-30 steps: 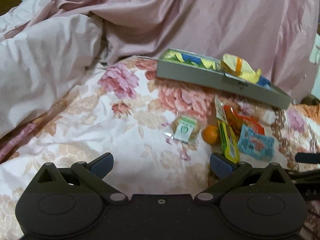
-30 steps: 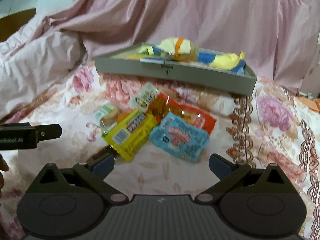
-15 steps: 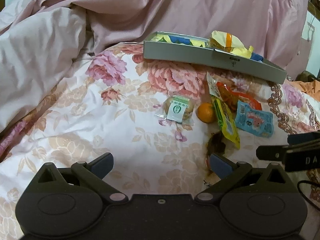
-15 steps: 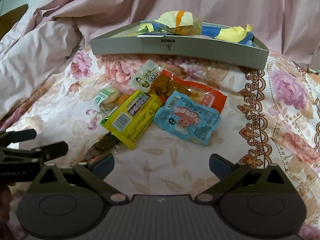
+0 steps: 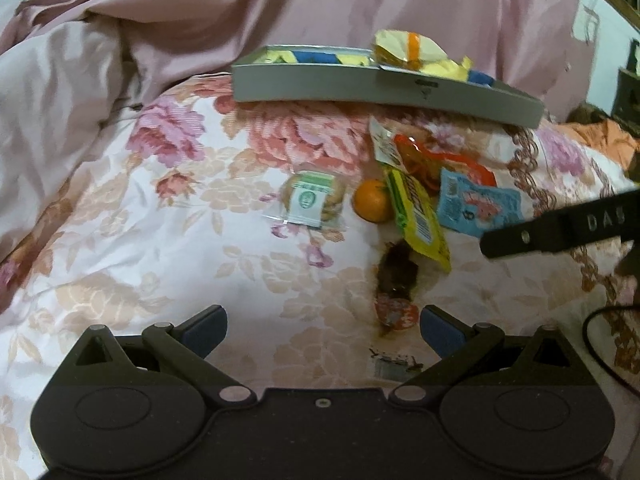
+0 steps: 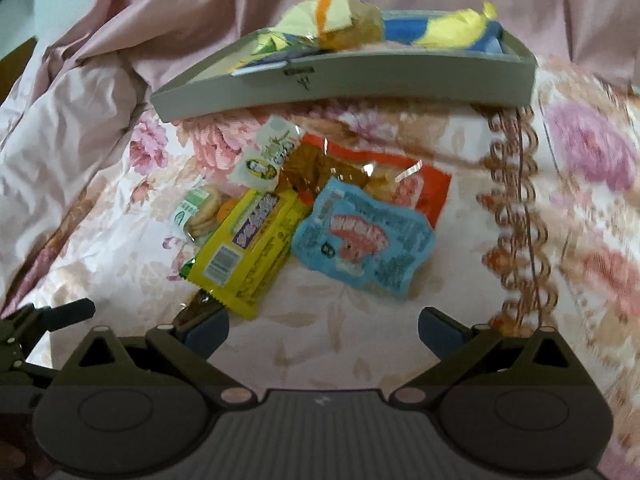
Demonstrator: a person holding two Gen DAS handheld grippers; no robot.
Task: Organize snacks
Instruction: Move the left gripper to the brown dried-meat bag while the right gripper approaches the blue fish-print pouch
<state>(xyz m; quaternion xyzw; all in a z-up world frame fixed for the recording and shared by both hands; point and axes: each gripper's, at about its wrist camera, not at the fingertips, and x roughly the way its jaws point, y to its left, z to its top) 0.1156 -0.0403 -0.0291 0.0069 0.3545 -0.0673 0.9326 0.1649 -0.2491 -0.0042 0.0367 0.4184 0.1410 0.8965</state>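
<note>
Both claws gape empty. Dark brown snack packet [image 5: 396, 280] lies just ahead of left gripper [image 5: 323, 322], toward its right finger, long axis pointing away. Right gripper [image 6: 323, 330] is nearer the yellow bar [image 6: 248, 248].

A bed spread with a floral quilt [image 5: 168, 216], pink and peach blooms on white, a brown scrolled border [image 6: 516, 216] down one side. Behind, rumpled pink satin bedding [image 5: 280, 4] heaped high. Far right, a pale wall [image 5: 596, 40] and perhaps dark wooden furniture [image 5: 628, 92], blurred. Dim, warm indoor light.
</note>
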